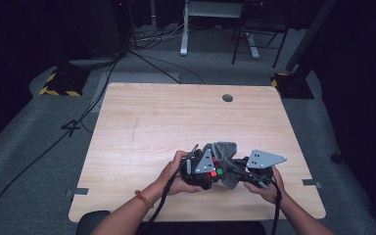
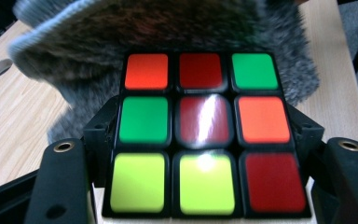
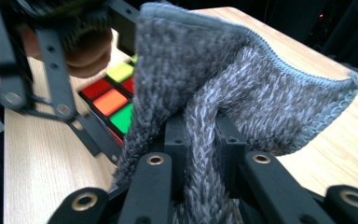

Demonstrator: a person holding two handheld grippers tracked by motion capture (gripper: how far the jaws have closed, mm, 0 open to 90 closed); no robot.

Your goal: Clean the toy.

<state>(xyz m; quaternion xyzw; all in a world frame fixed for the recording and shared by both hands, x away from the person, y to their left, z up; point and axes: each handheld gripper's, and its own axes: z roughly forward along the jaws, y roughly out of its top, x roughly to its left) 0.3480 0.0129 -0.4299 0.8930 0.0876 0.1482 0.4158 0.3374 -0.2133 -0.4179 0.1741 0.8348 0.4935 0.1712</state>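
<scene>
**Cube clamped left, cloth pinched right, both near the table's front edge**

Your left gripper point(image 1: 206, 169) has its two black jaws closed on the scrambled black-framed puzzle cube with coloured tiles point(image 2: 204, 135). In the left gripper view the cube sits square between the jaws, one jaw on each side face, and the tiled face toward the camera reads orange, dark red, green across the top row; green, dark red, orange in the middle; two yellow-green and one dark red at the bottom.

Your right gripper point(image 3: 200, 149) has its jaws pressed together on a fold of the fuzzy grey cloth with a pale blue stitched hem point(image 3: 242, 88). The pinched fold runs straight up between the jaws, and the rest of the cloth fans out above and to either side.

Cloth versus cube: in the left gripper view the cloth point(image 2: 158, 28) hangs just behind and above the cube, overlapping its top edge. Can't tell if it actually touches. In the right gripper view the cube point(image 3: 114, 100) is left of the cloth, partly hidden by it.

In the high view the cube point(image 1: 214, 171) and cloth point(image 1: 225, 152) are held between your hands over the light wooden table point(image 1: 166, 117), near the front edge, right of centre.
</scene>
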